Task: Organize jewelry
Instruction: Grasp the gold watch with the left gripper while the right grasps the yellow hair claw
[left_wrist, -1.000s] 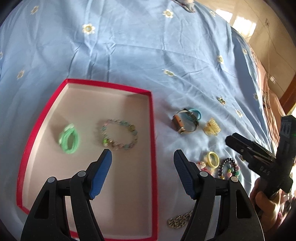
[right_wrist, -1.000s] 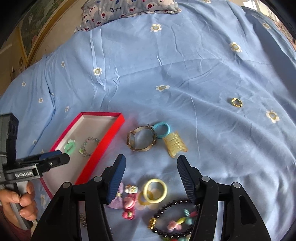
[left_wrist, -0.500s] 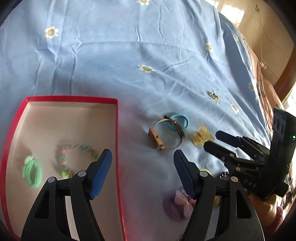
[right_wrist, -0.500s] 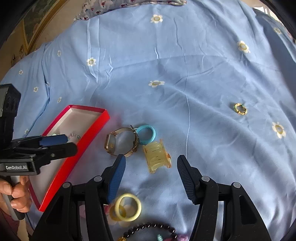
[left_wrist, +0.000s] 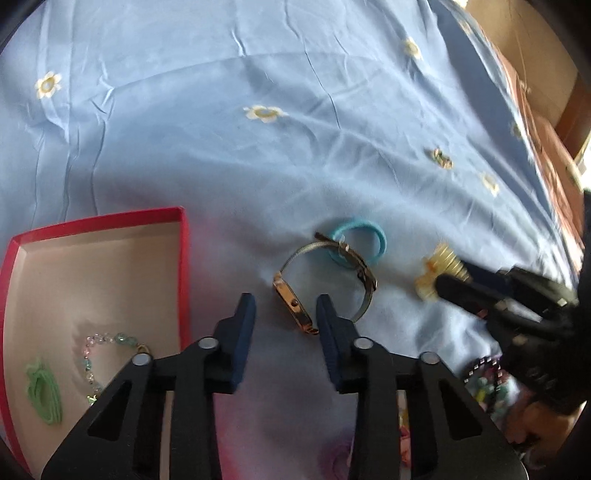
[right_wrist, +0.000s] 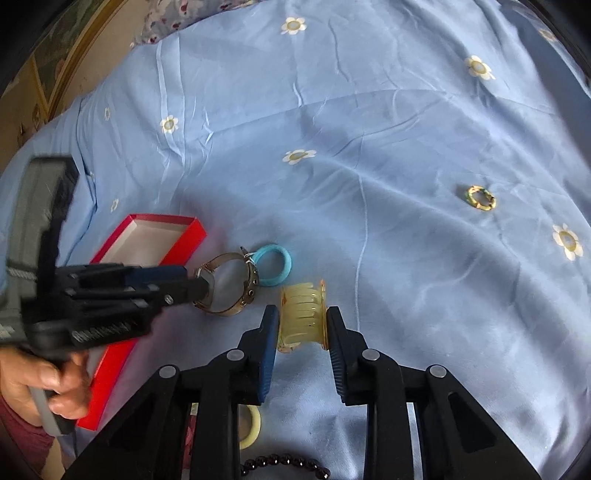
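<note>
Right gripper (right_wrist: 301, 325), fingers apart, straddles the hair clip (right_wrist: 302, 314) at frame centre; left gripper (left_wrist: 284, 314) spread around the watch (left_wrist: 325, 280)

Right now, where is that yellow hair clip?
In the right wrist view, the yellow hair clip lies on the blue bedsheet between the right gripper fingers, right of the watch.

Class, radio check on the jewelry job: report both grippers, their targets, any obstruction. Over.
Left gripper open, fingers straddling the watch. Right gripper open around the yellow hair claw. Blue hair tie touching the watch band.
</note>
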